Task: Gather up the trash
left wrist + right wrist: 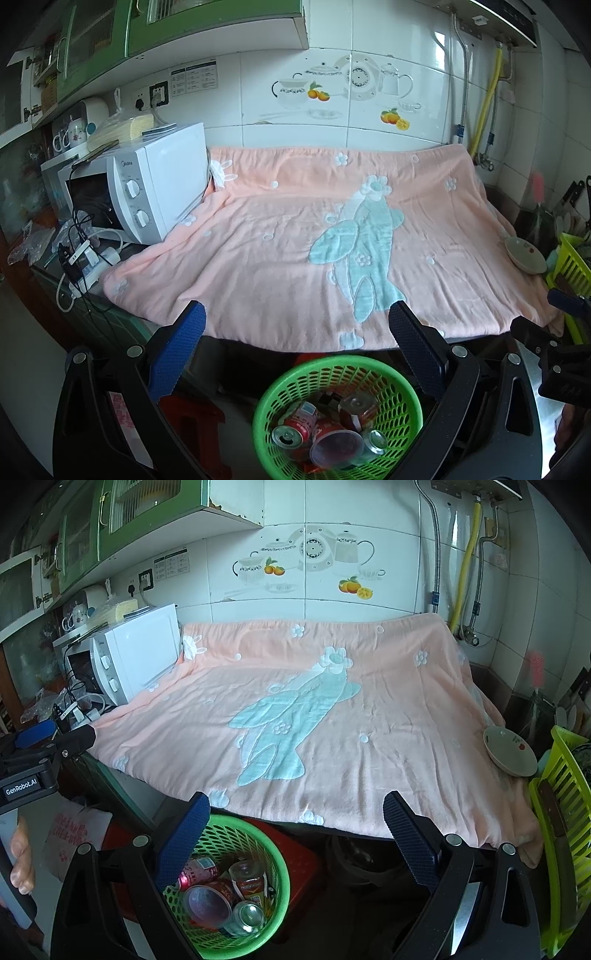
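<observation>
Pink towel (258,266) with pale-blue rabbit; green basket (406,402); red cans (295,417).

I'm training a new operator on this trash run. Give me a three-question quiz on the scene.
1. True or false: the pink blanket still has cans lying on it.
2. Where is the collected trash? A) green basket B) microwave C) bowl
3. Are the left gripper and right gripper open or shut?

Key: 1 false; 2 A; 3 both open, holding nothing.
</observation>
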`<act>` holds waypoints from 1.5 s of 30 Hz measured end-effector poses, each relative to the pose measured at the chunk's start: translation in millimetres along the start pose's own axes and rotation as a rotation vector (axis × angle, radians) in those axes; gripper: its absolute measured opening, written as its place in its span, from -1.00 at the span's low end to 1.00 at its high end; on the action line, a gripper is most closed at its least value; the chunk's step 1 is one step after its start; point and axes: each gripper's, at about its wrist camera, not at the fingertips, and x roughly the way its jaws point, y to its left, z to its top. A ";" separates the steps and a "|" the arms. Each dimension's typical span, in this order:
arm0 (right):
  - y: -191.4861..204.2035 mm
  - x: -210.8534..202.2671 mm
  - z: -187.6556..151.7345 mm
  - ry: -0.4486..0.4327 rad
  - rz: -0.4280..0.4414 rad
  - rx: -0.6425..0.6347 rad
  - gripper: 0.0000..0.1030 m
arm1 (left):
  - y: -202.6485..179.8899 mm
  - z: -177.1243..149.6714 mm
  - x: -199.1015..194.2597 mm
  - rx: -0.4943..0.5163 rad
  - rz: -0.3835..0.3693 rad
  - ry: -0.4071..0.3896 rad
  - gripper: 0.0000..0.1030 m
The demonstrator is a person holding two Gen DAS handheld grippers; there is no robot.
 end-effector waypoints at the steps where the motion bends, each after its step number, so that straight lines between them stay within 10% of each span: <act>1: 0.0 0.0 0.0 0.001 0.002 0.000 0.78 | 0.0 -0.2 -0.1 0.001 -0.001 0.000 0.90; 45: 3.0 -12.7 8.0 -0.075 -0.006 -0.017 0.78 | 4.5 0.9 -12.7 0.002 0.068 -0.056 0.90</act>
